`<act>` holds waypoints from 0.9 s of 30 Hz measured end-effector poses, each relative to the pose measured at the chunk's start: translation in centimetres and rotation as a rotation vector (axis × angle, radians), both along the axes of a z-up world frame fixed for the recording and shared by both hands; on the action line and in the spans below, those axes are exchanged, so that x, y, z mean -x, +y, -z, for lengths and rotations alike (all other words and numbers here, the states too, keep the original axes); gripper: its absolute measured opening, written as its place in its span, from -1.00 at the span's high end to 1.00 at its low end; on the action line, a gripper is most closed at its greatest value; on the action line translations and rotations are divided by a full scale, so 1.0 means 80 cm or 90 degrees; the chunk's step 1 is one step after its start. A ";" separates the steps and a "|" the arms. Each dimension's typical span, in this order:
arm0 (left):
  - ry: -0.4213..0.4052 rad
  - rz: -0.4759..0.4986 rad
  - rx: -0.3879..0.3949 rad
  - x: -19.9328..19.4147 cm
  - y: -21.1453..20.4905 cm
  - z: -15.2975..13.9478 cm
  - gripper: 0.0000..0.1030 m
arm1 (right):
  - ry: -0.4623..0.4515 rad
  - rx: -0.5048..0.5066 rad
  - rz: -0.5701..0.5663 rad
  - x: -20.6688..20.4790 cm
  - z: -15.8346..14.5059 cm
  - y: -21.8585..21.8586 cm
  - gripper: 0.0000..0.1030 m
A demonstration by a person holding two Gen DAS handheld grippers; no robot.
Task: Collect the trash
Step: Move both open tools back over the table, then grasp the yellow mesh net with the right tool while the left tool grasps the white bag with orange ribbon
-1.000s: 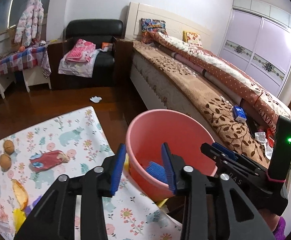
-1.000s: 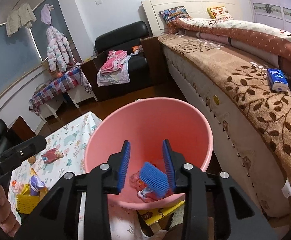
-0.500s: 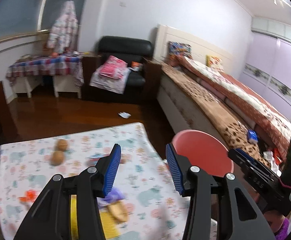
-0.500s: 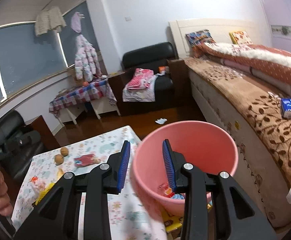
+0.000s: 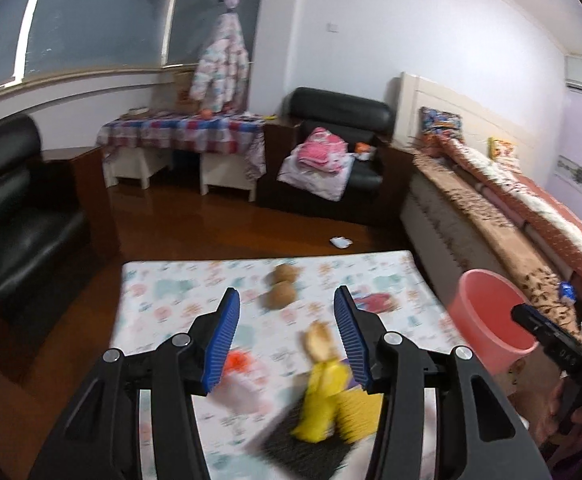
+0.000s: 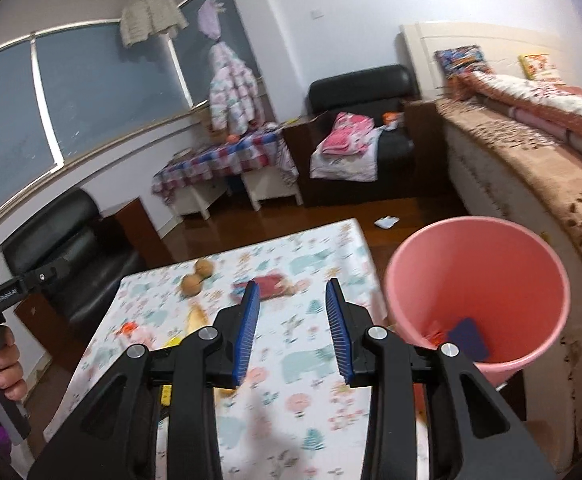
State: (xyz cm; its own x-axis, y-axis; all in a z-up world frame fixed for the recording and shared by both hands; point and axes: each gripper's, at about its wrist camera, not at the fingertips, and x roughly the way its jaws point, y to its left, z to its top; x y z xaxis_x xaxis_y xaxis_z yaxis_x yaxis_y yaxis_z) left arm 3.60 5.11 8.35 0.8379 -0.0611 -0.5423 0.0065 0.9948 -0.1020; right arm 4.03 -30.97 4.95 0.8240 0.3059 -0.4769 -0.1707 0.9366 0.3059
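A pink bucket (image 6: 477, 292) stands at the table's right edge with a blue piece (image 6: 467, 338) and other scraps inside; it also shows in the left wrist view (image 5: 491, 316). On the patterned table (image 6: 311, 364) lie a red wrapper (image 6: 269, 286), two brown round shells (image 6: 195, 278), a bread-like piece (image 5: 319, 340), a yellow wrapper (image 5: 325, 396) and an orange scrap (image 5: 237, 360). My left gripper (image 5: 287, 336) is open and empty above the table. My right gripper (image 6: 293, 328) is open and empty, left of the bucket.
A bed (image 6: 531, 152) runs along the right. A black armchair with pink clothes (image 5: 331, 156) and a checked-cloth side table (image 5: 183, 136) stand at the back. A black sofa (image 5: 19, 208) is at the left. A white scrap (image 5: 339, 242) lies on the wooden floor.
Both grippers have swung left and back from over the bucket to over the table. The blue piece that was between the right fingers now lies in the bucket.
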 end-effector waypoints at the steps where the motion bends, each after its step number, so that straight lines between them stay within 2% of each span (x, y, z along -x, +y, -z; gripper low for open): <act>1: 0.003 -0.009 -0.003 0.003 0.009 0.005 0.06 | 0.003 0.000 -0.006 0.000 0.002 0.005 0.18; 4: 0.035 -0.037 0.003 0.010 0.038 0.027 0.06 | 0.018 -0.001 -0.028 -0.002 0.010 0.023 0.16; 9: 0.096 -0.048 0.066 0.017 0.062 0.069 0.06 | 0.041 0.009 -0.043 -0.002 0.022 0.044 0.16; 15: 0.135 -0.034 0.082 0.000 0.040 0.101 0.06 | 0.063 0.021 -0.055 -0.003 0.036 0.058 0.16; 22: 0.177 -0.064 0.104 -0.035 0.036 0.134 0.06 | 0.067 0.034 -0.065 -0.002 0.044 0.072 0.16; 25: 0.198 -0.074 0.129 -0.049 0.042 0.146 0.06 | 0.072 0.017 -0.100 0.000 0.048 0.081 0.16; 27: 0.206 -0.079 0.139 -0.053 0.044 0.152 0.06 | 0.077 0.007 -0.148 0.003 0.050 0.094 0.16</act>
State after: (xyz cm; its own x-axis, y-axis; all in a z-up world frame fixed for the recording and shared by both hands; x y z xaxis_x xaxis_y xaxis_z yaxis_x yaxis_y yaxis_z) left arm 7.87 8.65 -3.79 0.6345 -0.1126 -0.7646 -0.1794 0.9409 -0.2874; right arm 3.79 -23.44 0.91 0.6689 0.4750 -0.5718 -0.3445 0.8797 0.3277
